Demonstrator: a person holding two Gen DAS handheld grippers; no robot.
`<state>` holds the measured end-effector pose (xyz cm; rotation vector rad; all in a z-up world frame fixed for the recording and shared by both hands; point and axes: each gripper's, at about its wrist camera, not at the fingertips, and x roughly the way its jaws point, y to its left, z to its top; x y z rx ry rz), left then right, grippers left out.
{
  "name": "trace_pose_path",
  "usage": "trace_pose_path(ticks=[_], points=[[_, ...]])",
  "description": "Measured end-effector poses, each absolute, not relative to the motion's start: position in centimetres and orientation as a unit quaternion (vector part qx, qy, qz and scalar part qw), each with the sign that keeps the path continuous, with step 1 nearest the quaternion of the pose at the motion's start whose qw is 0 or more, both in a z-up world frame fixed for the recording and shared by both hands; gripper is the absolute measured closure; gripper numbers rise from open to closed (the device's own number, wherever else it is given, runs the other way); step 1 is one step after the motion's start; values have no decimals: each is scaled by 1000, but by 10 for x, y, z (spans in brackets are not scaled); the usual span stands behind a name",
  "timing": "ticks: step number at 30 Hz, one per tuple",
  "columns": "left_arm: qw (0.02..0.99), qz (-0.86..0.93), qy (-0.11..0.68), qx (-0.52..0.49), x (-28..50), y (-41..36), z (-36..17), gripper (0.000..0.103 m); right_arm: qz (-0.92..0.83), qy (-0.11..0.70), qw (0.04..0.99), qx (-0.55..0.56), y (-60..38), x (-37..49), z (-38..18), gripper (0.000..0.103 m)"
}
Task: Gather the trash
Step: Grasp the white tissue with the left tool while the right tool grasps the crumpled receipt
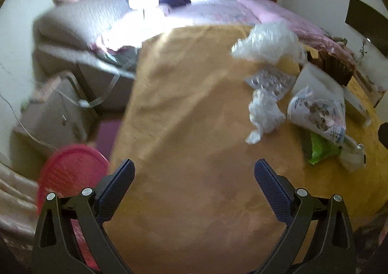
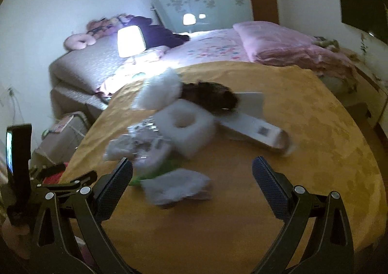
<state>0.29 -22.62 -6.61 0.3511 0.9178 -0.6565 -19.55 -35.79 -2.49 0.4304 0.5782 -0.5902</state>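
While both cameras blur with motion, the left gripper (image 1: pixel 194 170) hangs released over the bare near part of the table's orange cloth (image 1: pixel 184 109), its jaws wide apart with nothing between them. At its 8 o'clock, off the table's edge, sits a red basket (image 1: pixel 70 172). The trash lies at its 1 to 2 o'clock: a clear plastic bag (image 1: pixel 266 43), a crumpled white wrapper (image 1: pixel 264 113), a printed bag (image 1: pixel 317 113) and a green scrap (image 1: pixel 322 147). The right gripper (image 2: pixel 192 167) is likewise released and empty above the same cloth. A white crumpled piece (image 2: pixel 177 186) lies just beyond its fingertips at 11 o'clock, and a white foam block (image 2: pixel 186 126) with a hole sits farther off at 12 o'clock. A flat white box (image 2: pixel 257 130) lies at 1 o'clock.
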Motion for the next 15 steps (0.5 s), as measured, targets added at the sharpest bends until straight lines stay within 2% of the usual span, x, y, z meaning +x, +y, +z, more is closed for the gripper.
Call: trace_pose_path(ticks=[7, 15], points=[[845, -301, 408, 171, -5, -226, -70, 8, -299, 273, 886, 227, -375, -206, -31, 7], [825, -330, 430, 160, 1, -223, -56, 8, -283, 279, 887, 236, -377, -205, -36, 7]])
